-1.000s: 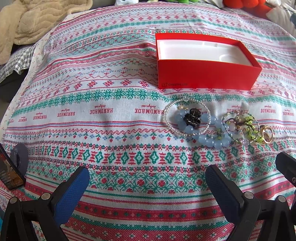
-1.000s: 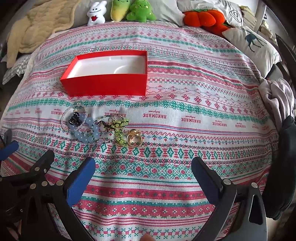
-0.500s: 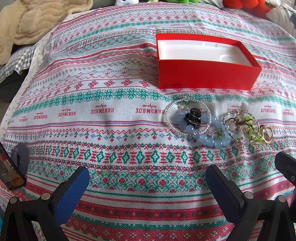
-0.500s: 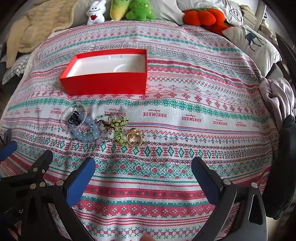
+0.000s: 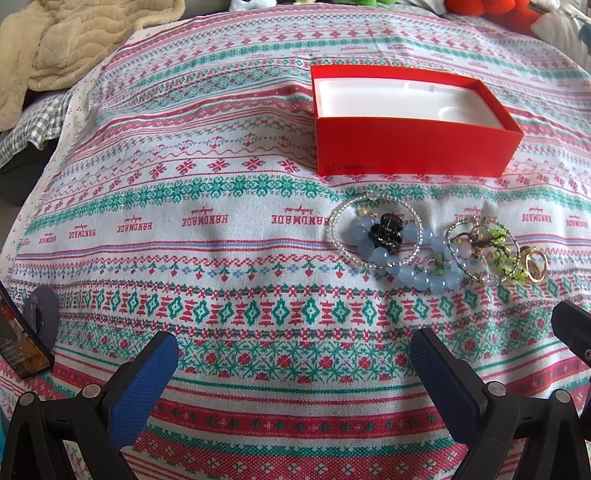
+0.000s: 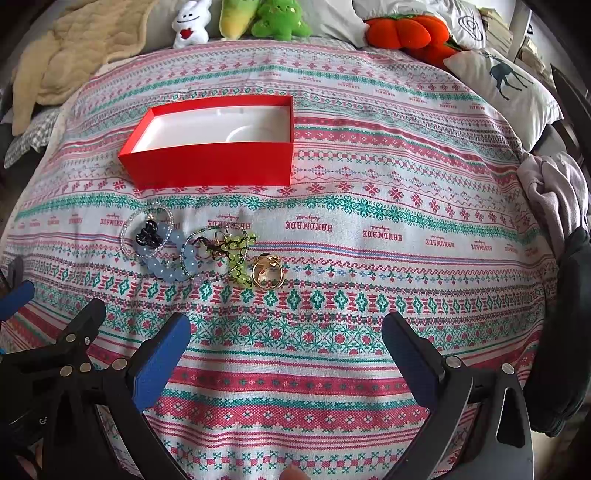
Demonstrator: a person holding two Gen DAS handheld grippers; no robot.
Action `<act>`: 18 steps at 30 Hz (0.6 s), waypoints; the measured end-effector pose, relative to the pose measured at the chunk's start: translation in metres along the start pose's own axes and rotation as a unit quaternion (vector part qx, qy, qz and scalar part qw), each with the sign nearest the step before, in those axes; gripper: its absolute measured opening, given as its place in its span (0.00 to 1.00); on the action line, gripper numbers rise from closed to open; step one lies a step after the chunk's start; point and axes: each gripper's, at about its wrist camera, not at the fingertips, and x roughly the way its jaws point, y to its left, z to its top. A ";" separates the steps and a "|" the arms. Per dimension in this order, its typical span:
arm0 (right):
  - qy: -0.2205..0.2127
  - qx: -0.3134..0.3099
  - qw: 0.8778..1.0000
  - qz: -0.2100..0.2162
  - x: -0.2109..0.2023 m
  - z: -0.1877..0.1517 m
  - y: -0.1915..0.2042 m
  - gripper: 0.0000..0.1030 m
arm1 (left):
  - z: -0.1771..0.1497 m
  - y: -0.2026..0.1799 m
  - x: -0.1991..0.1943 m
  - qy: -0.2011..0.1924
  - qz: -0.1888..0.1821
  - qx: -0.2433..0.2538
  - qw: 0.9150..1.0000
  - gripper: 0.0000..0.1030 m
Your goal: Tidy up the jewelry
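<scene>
Both tongs hang released and empty over a bed covered by a patterned tablecloth [image 6: 388,229] in red, green and white bands with the word HANDMADE woven in. The left tongs [image 5: 293,369] fill the bottom of the left wrist view, blue pads spread wide; the right tongs [image 6: 286,354] do the same at the bottom of the right wrist view, with one blue tip and part of the black frame of the left tongs showing at the lower left edge.

An open red box [image 6: 210,166] with a white moulded insert sits in the upper left of the right wrist view, and upper right of centre in the left one [image 5: 413,147]; nothing lies inside it. Just below the box the jewelry lies in a loose cluster on the cloth: a clear beaded bracelet [image 5: 375,232] ringing a black hair claw [image 5: 386,230], a pale blue bead bracelet [image 5: 424,273] overlapping it, a yellow-green bead strand [image 6: 238,258] tangled with thin dark pieces, and a gold ring [image 6: 267,273] at the cluster's right end.

Plush toys [image 6: 240,18], an orange pumpkin cushion [image 6: 402,31] and a deer pillow [image 6: 506,85] line the top of the right wrist view; a beige blanket [image 5: 62,40] is bunched upper left
</scene>
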 end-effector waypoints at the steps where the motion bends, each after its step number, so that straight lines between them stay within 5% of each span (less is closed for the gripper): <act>1: 0.000 0.000 1.000 0.000 0.000 0.000 0.000 1.00 | 0.000 0.000 0.000 0.000 0.002 0.001 1.000 1.00; 18: -0.016 -0.004 1.000 -0.025 -0.008 0.005 -0.006 1.00 | 0.001 0.012 0.001 0.018 0.000 -0.028 0.999 1.00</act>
